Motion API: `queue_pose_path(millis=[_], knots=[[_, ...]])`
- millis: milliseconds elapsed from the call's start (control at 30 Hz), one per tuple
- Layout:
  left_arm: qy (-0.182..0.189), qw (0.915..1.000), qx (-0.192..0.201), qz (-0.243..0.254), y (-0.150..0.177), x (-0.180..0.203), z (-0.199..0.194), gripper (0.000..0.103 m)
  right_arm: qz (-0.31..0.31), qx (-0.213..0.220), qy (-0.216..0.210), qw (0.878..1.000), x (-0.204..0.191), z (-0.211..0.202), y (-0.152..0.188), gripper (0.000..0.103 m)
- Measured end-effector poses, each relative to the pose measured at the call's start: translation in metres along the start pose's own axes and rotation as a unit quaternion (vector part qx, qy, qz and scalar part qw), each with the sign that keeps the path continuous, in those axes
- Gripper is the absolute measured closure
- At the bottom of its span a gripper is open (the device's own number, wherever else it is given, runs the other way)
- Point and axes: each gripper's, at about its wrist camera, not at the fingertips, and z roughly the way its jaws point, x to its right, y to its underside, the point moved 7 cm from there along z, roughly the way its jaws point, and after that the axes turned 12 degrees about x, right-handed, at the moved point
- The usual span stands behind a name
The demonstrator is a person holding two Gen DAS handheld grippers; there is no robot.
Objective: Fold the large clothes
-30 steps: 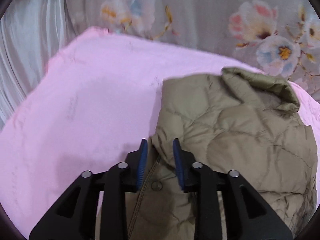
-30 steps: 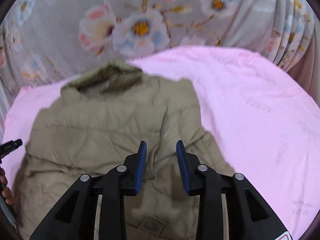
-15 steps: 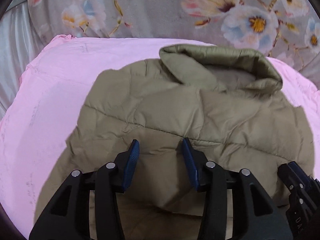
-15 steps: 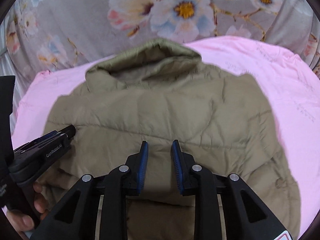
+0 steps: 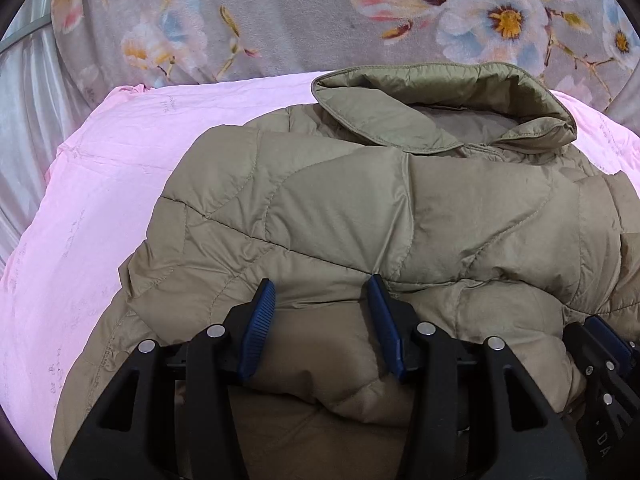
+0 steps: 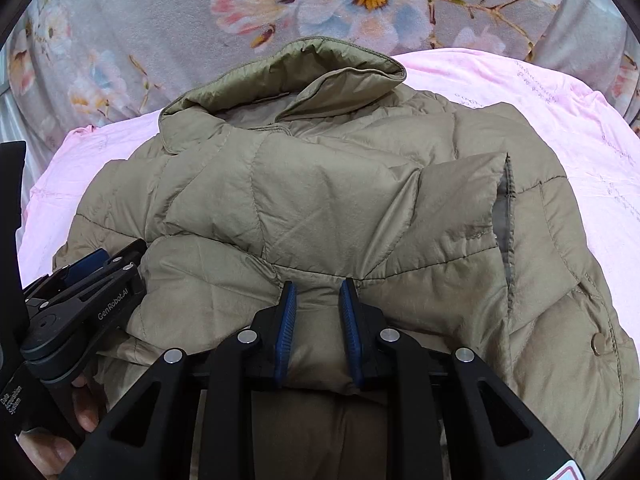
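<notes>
An olive quilted puffer jacket (image 5: 360,208) lies on a pink sheet (image 5: 112,200), collar at the far end; it also shows in the right wrist view (image 6: 328,184). Its lower part is folded up over the chest. My left gripper (image 5: 322,284) is open, its blue pads astride the folded edge. My right gripper (image 6: 318,286) has its pads close together with a ridge of the jacket's folded edge pinched between them. The left gripper shows at the left of the right wrist view (image 6: 92,264); the right gripper's tip shows at the lower right of the left wrist view (image 5: 604,340).
A grey floral fabric (image 5: 320,12) rises behind the bed, also in the right wrist view (image 6: 200,20). A pale curtain (image 5: 24,100) hangs at far left. A snap button (image 6: 599,339) sits on the jacket's right side. Bare pink sheet (image 6: 580,120) lies to the right.
Both grippers have moved forward over the jacket, carrying its lower part up over the chest. The left jaws have widened. The two grippers have come closer together.
</notes>
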Motion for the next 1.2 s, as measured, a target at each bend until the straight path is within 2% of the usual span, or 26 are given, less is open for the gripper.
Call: queue_pose_path(millis=[767,933,967,1067,1133,1200], knots=[[-0.017,0.9995,-0.01,0.025,0.002,0.002,0.001,0.055,0.007,0.001,-0.001,1.0,0.001,0.001,0.0,0.082],[0.027,0.9995,-0.012,-0.01,-0.001,-0.007,-0.006,0.046,0.027,0.0,-0.022,0.999,0.004,-0.003,-0.002,0.078],[0.036,0.9992,-0.014,-0.01,-0.002,-0.007,-0.009,0.042,0.035,-0.005,-0.028,0.999,0.006,-0.008,-0.005,0.074],[0.063,0.9976,-0.019,-0.02,-0.013,-0.011,-0.023,0.032,0.044,0.007,-0.038,0.998,0.01,-0.025,-0.02,0.073],[0.094,0.9936,-0.021,-0.059,-0.03,-0.014,-0.029,0.031,0.068,0.015,-0.054,0.996,0.015,-0.033,-0.035,0.069],[0.121,0.9858,-0.031,-0.112,-0.05,-0.017,-0.027,0.026,0.125,0.015,-0.082,0.989,0.025,-0.033,-0.056,0.063]])
